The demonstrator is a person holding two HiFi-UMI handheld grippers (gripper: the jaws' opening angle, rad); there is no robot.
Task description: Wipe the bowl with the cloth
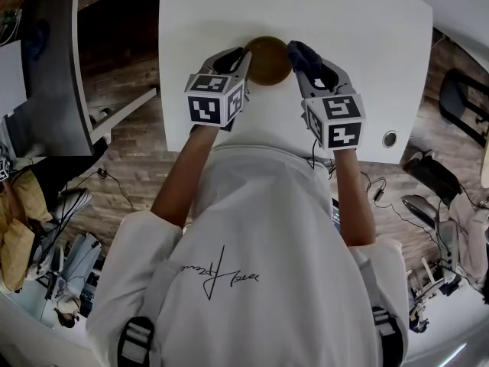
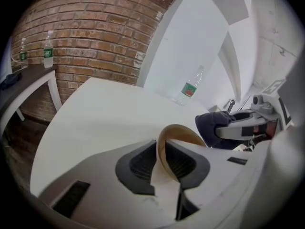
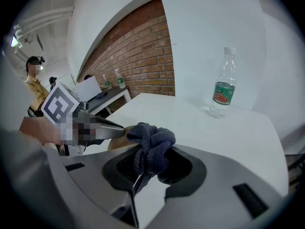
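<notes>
The left tongs (image 1: 243, 58) were closed on the near rim of the round tan wooden bowl (image 1: 269, 61). In the left gripper view the thin wall of the bowl (image 2: 183, 133) stood pinched between the two dark pads of the left tongs (image 2: 162, 161). It was tipped so that its hollow faced off toward 2 o'clock. The bowl sat over the white table (image 1: 367, 67), near its front edge and between the two tools.

Seen from the head camera, the dark grey knitted cloth (image 1: 300, 52) lay at 3 o'clock of the bowl, just beside its right rim. The right tongs (image 1: 306, 63) were clamped shut on that cloth, with a bunched wad standing proud of the tips. In the right gripper view the cloth (image 3: 152, 144) filled the gap of the right tongs (image 3: 152, 168), and a sliver of bowl (image 3: 116, 142) showed behind it at 9 o'clock.

The wad probably touched the rim already, though no view showed the contact plainly.

The wipe therefore turned on a short sweep by the right tongs toward 9 o'clock, into the hollow that the left tongs presented. The right side was the nearer, and it alone carried the cloth.
</notes>
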